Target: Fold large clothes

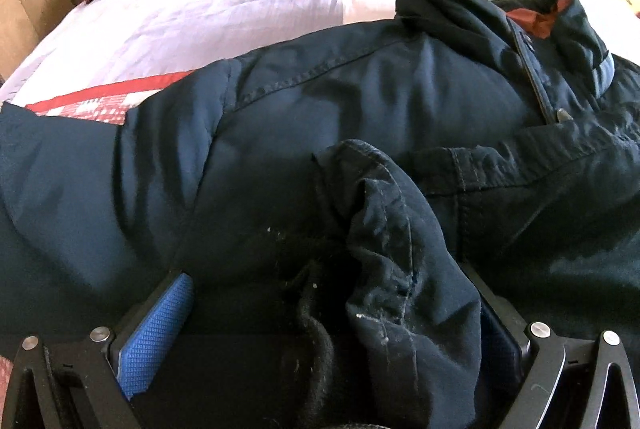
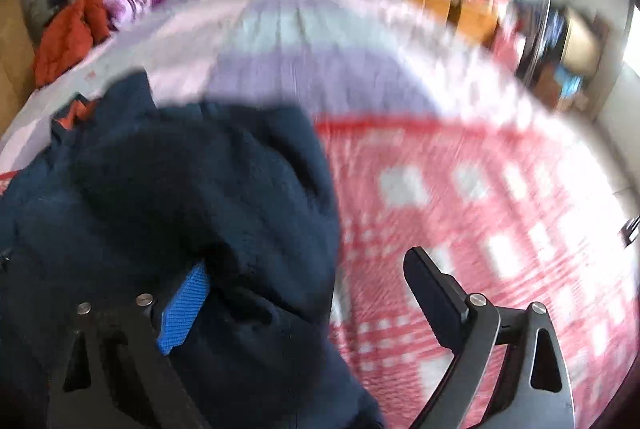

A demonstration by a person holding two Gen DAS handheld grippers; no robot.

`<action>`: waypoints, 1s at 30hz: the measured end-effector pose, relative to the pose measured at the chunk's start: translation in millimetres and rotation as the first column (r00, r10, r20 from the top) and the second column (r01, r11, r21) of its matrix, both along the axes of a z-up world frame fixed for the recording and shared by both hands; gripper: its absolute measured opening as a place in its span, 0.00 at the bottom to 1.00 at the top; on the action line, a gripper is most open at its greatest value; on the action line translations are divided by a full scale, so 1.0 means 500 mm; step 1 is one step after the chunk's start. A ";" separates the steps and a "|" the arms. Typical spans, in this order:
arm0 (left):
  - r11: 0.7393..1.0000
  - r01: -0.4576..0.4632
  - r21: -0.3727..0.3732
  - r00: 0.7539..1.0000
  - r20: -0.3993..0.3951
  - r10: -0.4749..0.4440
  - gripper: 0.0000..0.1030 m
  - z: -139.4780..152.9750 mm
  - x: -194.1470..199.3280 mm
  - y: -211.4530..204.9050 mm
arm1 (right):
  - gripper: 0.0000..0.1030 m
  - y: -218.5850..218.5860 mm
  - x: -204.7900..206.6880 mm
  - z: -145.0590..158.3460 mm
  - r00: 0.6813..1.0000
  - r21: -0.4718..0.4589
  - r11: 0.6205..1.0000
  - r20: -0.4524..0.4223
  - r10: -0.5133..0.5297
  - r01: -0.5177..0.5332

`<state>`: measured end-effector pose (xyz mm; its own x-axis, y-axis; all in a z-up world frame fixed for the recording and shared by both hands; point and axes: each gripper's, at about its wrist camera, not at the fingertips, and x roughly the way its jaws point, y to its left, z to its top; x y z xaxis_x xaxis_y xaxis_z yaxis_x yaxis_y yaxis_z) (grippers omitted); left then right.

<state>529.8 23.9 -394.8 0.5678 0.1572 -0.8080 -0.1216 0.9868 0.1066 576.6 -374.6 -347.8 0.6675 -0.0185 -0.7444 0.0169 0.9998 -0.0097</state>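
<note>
— Jacket (image 1: 360,101), the navy one, where does it lie?
— On the bed cover (image 1: 240,1), collar toward the far side.
— And the left gripper (image 1: 332,309)?
— Its jaws stand wide apart, with the sleeve cuff (image 1: 384,229) bunched between them, not pinched.
— The right gripper (image 2: 308,281)?
— Also wide open, with navy fabric between its fingers; this view is blurred
</note>
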 end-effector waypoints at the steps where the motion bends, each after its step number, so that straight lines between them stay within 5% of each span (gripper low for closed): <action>1: 1.000 -0.005 -0.002 1.000 0.005 0.005 1.00 -0.001 -0.003 0.000 | 0.94 -0.001 -0.001 0.016 0.999 0.006 1.000 0.030 0.017 -0.017; 3: 1.000 -0.020 -0.010 1.000 0.015 0.020 1.00 -0.003 -0.006 0.002 | 0.94 0.034 -0.002 0.055 0.993 0.010 0.996 0.083 0.086 -0.087; 6: 1.000 -0.031 -0.004 0.999 0.019 0.031 1.00 -0.002 -0.010 0.001 | 0.94 0.085 0.030 0.051 0.983 0.069 0.982 0.046 0.175 -0.178; 10: 1.000 -0.009 0.022 1.000 0.011 0.009 1.00 0.007 -0.012 -0.007 | 0.94 0.119 0.053 -0.070 0.965 -0.018 0.974 -0.138 0.222 -0.227; 14: 1.000 0.013 0.029 1.000 -0.005 -0.013 1.00 0.033 -0.015 -0.008 | 0.91 0.120 0.045 -0.040 0.972 -0.035 0.978 -0.121 0.199 -0.205; 18: 0.998 0.049 -0.026 0.994 0.101 -0.046 1.00 0.097 -0.016 -0.022 | 0.91 0.130 0.027 0.041 0.979 -0.004 0.980 0.044 0.201 -0.201; 21: 0.993 0.086 -0.076 0.990 0.121 -0.077 1.00 0.120 0.016 -0.067 | 0.91 0.171 0.059 0.048 0.976 0.054 0.975 0.019 0.216 -0.217; 24: 0.991 0.124 -0.052 0.991 0.058 -0.121 1.00 0.088 0.051 -0.131 | 0.91 0.241 0.063 0.023 0.955 0.055 0.954 -0.016 0.295 -0.294; 27: 0.993 0.111 -0.029 0.994 -0.009 -0.111 1.00 0.022 0.065 -0.106 | 0.91 0.247 0.071 -0.049 0.944 -0.002 0.952 -0.137 0.302 -0.305; 28: 0.993 0.110 -0.042 0.994 0.009 -0.110 1.00 0.022 0.059 -0.090 | 0.84 0.218 0.068 -0.056 0.951 0.027 0.959 -0.123 0.284 -0.282; 30: 0.987 0.157 -0.023 0.987 0.025 -0.156 1.00 0.024 0.046 -0.069 | 0.42 0.146 0.068 -0.056 0.965 0.079 0.969 -0.098 0.243 -0.236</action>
<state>552.9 -10.6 -382.8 0.6025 0.0452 -0.7968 0.0324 0.9962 0.0810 610.5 -301.4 -375.6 0.5635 0.1835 -0.8055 -0.2207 0.9730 0.0673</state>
